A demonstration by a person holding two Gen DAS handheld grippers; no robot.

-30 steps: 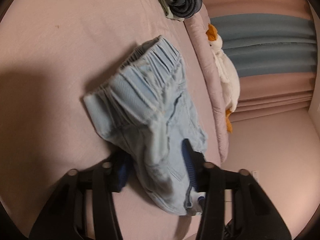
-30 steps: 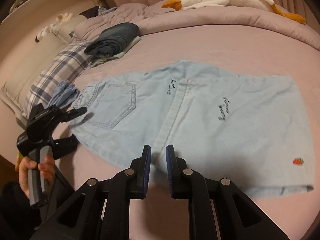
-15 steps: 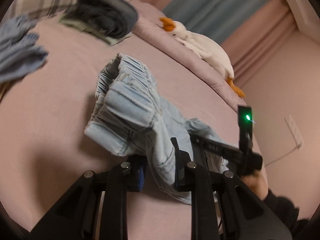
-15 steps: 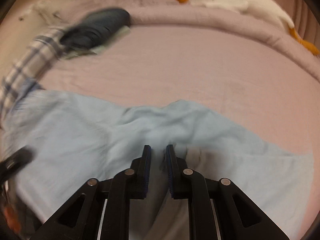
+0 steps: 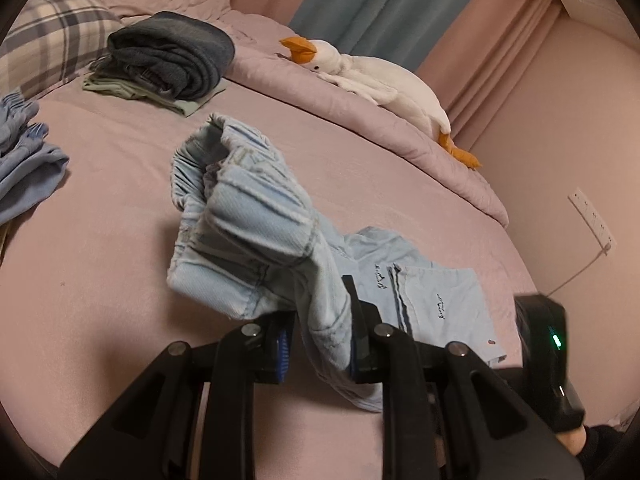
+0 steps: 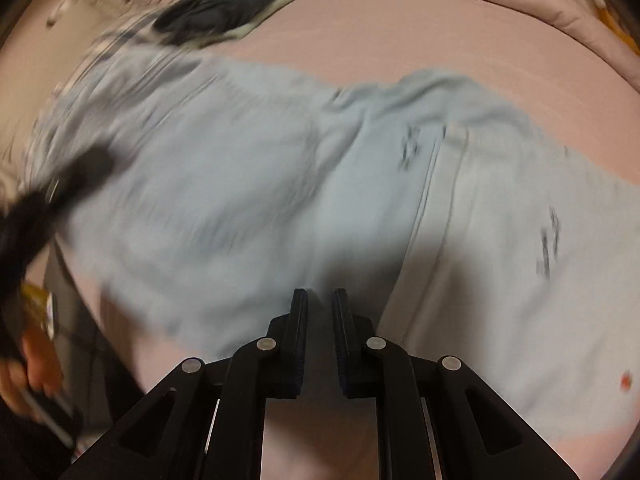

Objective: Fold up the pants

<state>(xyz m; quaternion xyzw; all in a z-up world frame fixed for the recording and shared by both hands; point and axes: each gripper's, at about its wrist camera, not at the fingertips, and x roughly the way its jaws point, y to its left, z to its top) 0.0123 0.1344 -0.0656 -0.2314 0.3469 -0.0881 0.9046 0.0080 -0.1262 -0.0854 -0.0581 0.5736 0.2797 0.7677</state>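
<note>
- left wrist view: the soft, light-blue denim pants [image 5: 248,232] droop limply over the pink bedsheet [image 5: 120,240]; the thick elastic waistband looks the surest place to hold. the left gripper [image 5: 320,344] pinches a bunched fold near it, raised and angled down.
- right wrist view: blurred; the right gripper [image 6: 320,340] points steeply down at the near hem, jaws almost shut and empty.

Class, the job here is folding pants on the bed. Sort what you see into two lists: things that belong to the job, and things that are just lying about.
Part of the job:
light blue pants
left gripper, shut on the waistband end
right gripper, nothing held

Lying about:
stack of folded dark clothes
plush goose
plaid pillow
blue garment
</note>
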